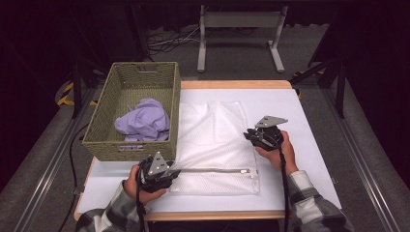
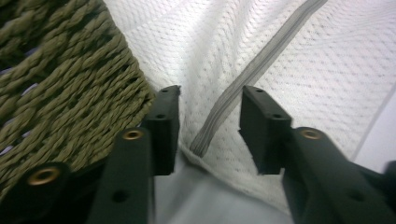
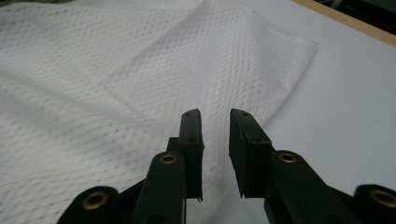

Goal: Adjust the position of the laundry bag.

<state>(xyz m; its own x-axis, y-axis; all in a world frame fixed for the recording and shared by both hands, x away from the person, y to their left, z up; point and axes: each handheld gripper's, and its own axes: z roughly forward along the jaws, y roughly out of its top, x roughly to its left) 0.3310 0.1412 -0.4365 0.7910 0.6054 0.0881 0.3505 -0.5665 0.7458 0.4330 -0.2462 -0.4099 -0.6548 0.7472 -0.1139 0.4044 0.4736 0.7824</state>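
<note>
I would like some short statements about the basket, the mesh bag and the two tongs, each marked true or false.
1. A purple cloth lies inside the woven basket. True.
2. The white mesh bag is inside the basket. False: it lies flat on the table, beside the basket.
3. The left tongs stand open around the end of the bag's zipper. True.
4. The right tongs grip the purple cloth. False: they are open at the mesh bag's edge.
5. The zipper runs along the bag's side nearest the person. True.

Lab or studio, dark curtained surround, metal floor rails (image 1: 43, 169), loose floor cables (image 1: 167, 41), white-topped worktable (image 1: 309, 159)
</note>
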